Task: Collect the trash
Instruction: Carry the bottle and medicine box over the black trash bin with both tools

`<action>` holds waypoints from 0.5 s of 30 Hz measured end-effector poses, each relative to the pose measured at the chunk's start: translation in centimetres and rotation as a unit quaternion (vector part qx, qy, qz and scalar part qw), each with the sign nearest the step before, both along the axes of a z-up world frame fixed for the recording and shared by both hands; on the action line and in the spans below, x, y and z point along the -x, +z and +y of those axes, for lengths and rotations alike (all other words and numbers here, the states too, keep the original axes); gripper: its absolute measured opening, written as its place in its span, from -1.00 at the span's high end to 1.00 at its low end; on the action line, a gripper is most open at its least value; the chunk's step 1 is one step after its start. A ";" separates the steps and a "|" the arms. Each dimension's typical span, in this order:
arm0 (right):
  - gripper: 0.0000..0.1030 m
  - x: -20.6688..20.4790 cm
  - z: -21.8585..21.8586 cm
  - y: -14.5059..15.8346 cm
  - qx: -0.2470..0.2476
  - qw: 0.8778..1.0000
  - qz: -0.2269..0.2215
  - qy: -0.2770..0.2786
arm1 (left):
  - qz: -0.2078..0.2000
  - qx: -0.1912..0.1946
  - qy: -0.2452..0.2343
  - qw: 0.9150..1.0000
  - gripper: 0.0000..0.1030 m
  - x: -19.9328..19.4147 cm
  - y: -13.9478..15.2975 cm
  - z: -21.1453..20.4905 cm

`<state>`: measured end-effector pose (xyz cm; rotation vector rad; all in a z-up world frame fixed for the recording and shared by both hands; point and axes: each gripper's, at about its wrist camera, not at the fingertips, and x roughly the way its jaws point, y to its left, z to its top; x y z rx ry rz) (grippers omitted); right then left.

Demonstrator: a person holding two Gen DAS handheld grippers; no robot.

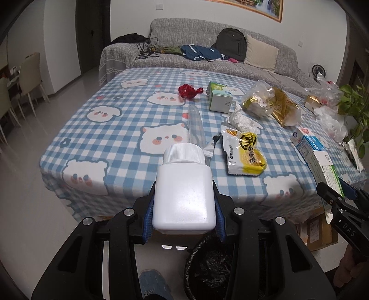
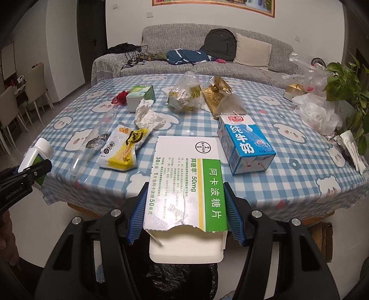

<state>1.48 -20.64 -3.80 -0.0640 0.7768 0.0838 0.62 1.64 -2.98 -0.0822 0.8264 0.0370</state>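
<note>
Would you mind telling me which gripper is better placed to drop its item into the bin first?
Right, probably: its medicine box hangs directly above the black bin bag, which the left's white bottle only borders.

Home living room: grey sofa (image 1: 207, 46), framed picture (image 2: 214, 5), dining chairs (image 1: 30, 76).
</note>
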 end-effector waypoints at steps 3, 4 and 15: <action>-0.13 1.5 -0.2 -0.4 0.001 1.000 0.001 0.001 | 0.004 0.001 0.002 1.000 0.21 1.3 -0.7 0.1; -0.13 2.0 -0.3 -0.5 0.002 1.000 0.001 0.002 | 0.004 0.003 0.005 1.000 0.21 1.7 -0.8 0.2; -0.13 5.0 0.2 -3.4 0.000 1.000 0.017 0.012 | 0.006 0.021 0.011 1.000 0.21 6.3 -3.4 0.2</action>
